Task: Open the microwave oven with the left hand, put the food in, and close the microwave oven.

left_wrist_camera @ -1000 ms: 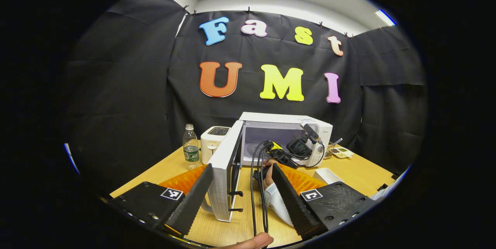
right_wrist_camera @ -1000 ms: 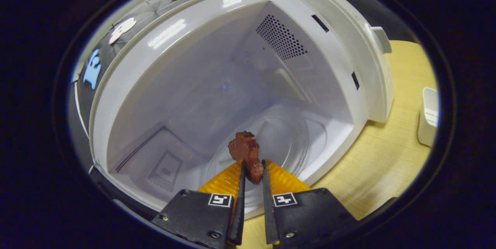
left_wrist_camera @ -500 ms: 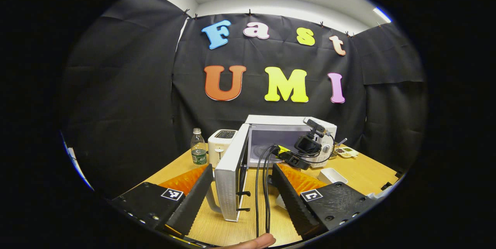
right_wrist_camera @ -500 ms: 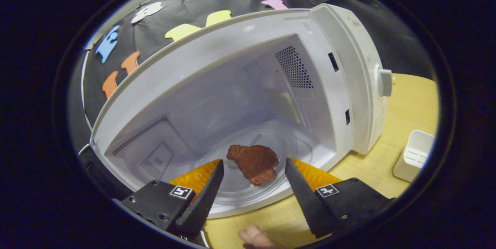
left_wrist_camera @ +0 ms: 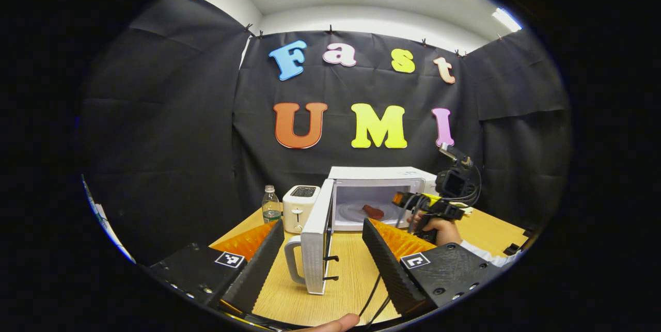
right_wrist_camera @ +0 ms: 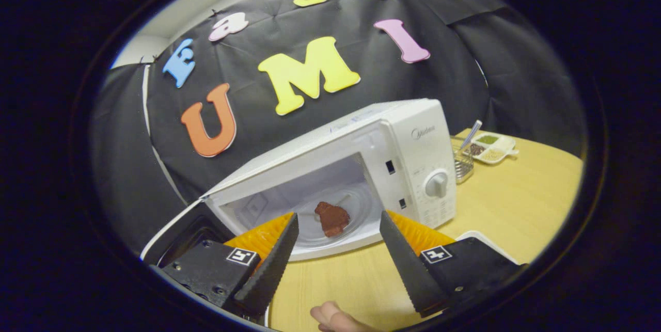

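Note:
A white microwave (left_wrist_camera: 384, 173) (right_wrist_camera: 413, 141) stands on the wooden table with its door (left_wrist_camera: 315, 241) swung wide open toward me. A brown piece of food (left_wrist_camera: 373, 211) (right_wrist_camera: 332, 218) lies on the glass turntable inside. My left gripper (left_wrist_camera: 323, 228) is open, a short way in front of the door's edge and handle (left_wrist_camera: 290, 265), touching nothing. My right gripper (right_wrist_camera: 335, 221) is open and empty, drawn back outside the cavity; in the left gripper view the right gripper (left_wrist_camera: 431, 203) hangs to the right of the microwave, held by a hand (left_wrist_camera: 439, 228).
A white toaster (left_wrist_camera: 300, 207) and a water bottle (left_wrist_camera: 269, 204) stand left of the microwave. Right of it sit a divided dish of spices (right_wrist_camera: 488, 146) with a spoon and a small metal rack (right_wrist_camera: 462, 164). A white box (right_wrist_camera: 480, 239) lies near my right finger.
My right gripper let go of the food onto the turntable, opened, and pulled back out of the microwave to the right. The left gripper backed away slightly from the door.

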